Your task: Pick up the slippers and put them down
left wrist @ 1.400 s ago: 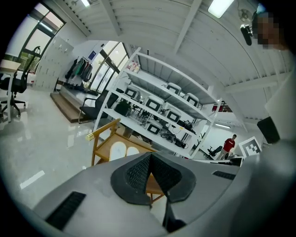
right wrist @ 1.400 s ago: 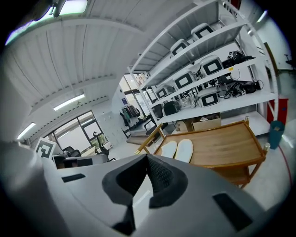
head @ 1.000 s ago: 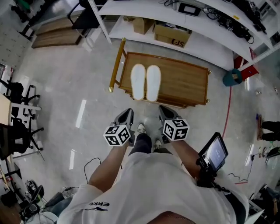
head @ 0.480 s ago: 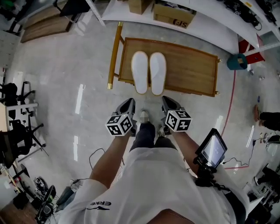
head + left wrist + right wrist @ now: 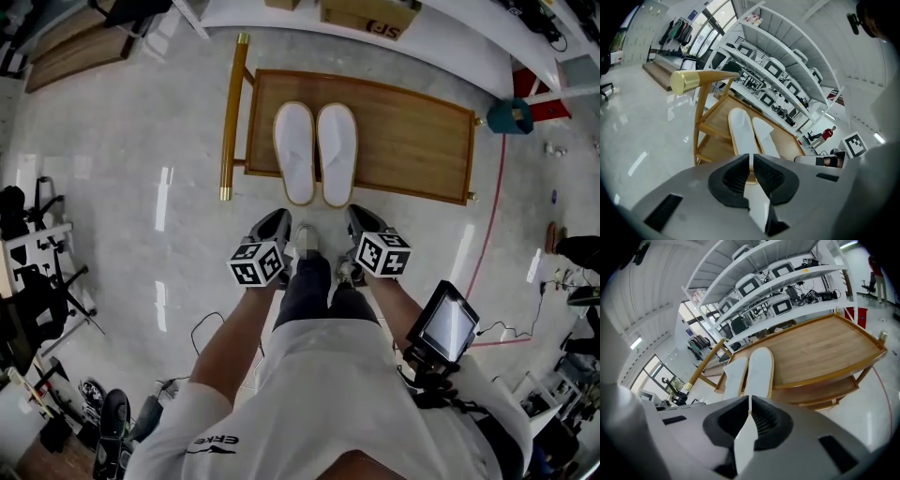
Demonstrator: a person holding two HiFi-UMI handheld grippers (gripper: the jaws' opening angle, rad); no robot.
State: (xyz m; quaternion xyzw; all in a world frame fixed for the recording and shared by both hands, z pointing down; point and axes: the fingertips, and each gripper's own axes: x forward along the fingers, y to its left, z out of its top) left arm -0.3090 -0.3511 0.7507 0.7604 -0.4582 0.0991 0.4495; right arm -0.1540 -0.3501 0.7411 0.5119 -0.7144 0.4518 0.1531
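Two white slippers, the left slipper [image 5: 295,150] and the right slipper [image 5: 337,152], lie side by side, soles up or flat, on the top of a low wooden cart [image 5: 412,141]. My left gripper [image 5: 272,228] is shut and empty, just short of the cart's near edge, pointing at the left slipper [image 5: 739,131]. My right gripper [image 5: 362,221] is also shut and empty, aimed at the right slipper [image 5: 760,370]. Neither gripper touches a slipper. In the left gripper view the jaws [image 5: 751,158] meet; in the right gripper view the jaws [image 5: 750,400] meet too.
The cart has a brass-coloured handle bar [image 5: 230,117] at its left end and a lower shelf [image 5: 712,147]. White shelving with cardboard boxes [image 5: 370,14] stands behind it. A teal object [image 5: 511,117] sits at the right, chairs [image 5: 28,281] at the left.
Both grippers have sunk and come nearer the cart's front edge, still shut. The slippers have not moved on the cart.
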